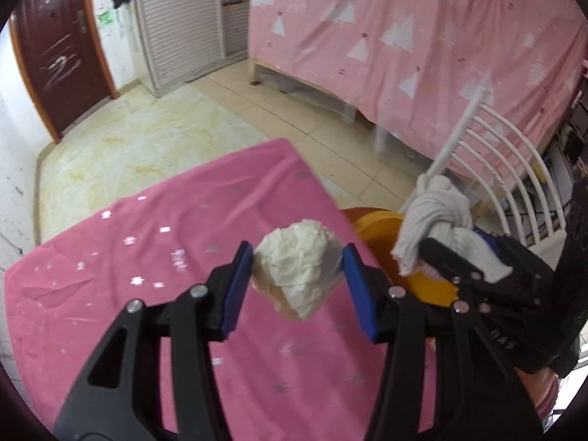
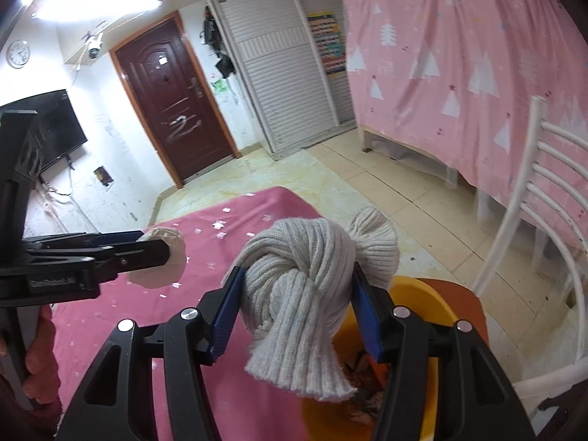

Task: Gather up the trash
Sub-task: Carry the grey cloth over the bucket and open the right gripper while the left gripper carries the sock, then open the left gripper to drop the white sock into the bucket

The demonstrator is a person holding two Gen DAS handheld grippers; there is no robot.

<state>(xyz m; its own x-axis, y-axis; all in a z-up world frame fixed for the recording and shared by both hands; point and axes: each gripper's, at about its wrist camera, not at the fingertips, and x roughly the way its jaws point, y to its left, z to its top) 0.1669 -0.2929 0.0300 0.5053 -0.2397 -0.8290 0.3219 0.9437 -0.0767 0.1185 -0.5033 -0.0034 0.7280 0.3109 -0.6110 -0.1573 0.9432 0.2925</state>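
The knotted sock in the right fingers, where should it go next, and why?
Probably a small move forward, then open: the right gripper is shut on the knotted sock, which already hangs at the near rim of the yellow bin with scraps inside. The left gripper holds a crumpled paper ball beside it.
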